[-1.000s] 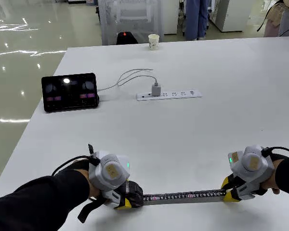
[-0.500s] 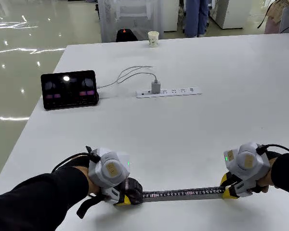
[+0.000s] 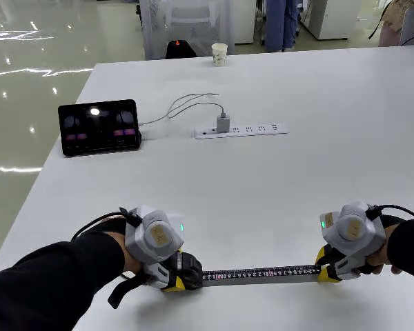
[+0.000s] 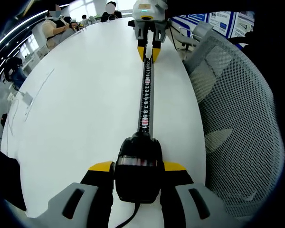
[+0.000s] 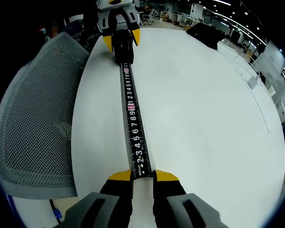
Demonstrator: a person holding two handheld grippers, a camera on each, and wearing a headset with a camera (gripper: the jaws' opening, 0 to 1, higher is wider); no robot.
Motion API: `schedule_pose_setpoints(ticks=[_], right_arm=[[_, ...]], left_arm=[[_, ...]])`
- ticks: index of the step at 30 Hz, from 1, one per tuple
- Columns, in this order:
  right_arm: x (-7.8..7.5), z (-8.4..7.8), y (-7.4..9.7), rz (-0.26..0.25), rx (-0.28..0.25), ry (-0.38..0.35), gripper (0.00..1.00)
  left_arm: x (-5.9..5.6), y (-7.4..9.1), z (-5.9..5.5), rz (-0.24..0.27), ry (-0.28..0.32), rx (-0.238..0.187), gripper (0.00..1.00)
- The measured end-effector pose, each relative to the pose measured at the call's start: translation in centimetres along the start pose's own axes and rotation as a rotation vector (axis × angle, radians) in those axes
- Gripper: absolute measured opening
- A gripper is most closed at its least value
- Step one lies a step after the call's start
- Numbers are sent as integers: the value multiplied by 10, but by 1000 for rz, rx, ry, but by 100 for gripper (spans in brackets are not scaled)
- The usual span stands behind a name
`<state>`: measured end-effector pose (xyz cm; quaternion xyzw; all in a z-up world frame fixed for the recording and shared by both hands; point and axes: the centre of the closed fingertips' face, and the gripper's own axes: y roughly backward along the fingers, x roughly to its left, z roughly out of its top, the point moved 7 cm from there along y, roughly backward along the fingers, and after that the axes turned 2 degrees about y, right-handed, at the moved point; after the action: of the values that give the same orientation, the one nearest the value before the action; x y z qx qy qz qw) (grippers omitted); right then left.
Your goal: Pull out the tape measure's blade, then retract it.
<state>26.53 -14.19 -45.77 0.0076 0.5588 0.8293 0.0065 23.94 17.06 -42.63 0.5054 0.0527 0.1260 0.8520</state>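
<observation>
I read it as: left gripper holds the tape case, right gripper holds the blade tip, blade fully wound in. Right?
No: the blade is pulled out, stretched between the tape case in the left gripper and the right gripper at its tip, as the head view shows. The holds are right.

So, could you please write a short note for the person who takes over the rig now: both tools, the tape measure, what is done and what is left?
The left tool is shut on the tape measure case, which sits on the white table near its front edge.
The right tool is shut on the tip of the blade.
The blade lies pulled out flat along the table between the two tools.
Done: the pull-out. Left: retract the blade into the case.
</observation>
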Motion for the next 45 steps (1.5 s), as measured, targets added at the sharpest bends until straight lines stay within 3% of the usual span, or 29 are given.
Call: schedule_pose_setpoints(ticks=[4,5,8,10,13,18,22,26,32,36,41,42,44,45], right_arm=[[-1,1,6,-31,-23,-24,13],[-1,1,7,-36,-31,-32,13],[-3,1,13,-66,-59,-48,15],[-2,1,14,-68,-73,-75,16],[0,1,17,-82,-91,-99,19],[0,-1,23,-113,-132,-170,23],[1,-4,29,-147,-165,-227,27],[1,-6,35,-201,-229,-264,29],[10,-15,41,-222,-269,-320,34],[18,-23,45,-243,-304,-380,34],[31,-31,49,-270,-312,-411,39],[33,-32,50,-278,-320,-418,40],[36,-35,52,-310,-345,-432,41],[37,-36,53,-322,-354,-443,42]], left_arm=[[3,13,-8,16,94,-37,34],[4,15,-11,19,100,-36,35],[8,23,-27,49,204,-16,40],[11,26,-35,51,231,-26,42],[15,33,-45,73,340,-70,48],[19,43,-54,120,387,-130,57],[19,50,-63,170,461,-189,65],[16,56,-71,213,522,-234,68],[10,63,-81,275,592,-289,70],[9,71,-87,374,619,-346,76],[1,79,-100,382,684,-365,78],[-1,81,-102,376,705,-375,78],[-4,86,-100,368,735,-441,82],[-4,89,-103,385,734,-431,85]])
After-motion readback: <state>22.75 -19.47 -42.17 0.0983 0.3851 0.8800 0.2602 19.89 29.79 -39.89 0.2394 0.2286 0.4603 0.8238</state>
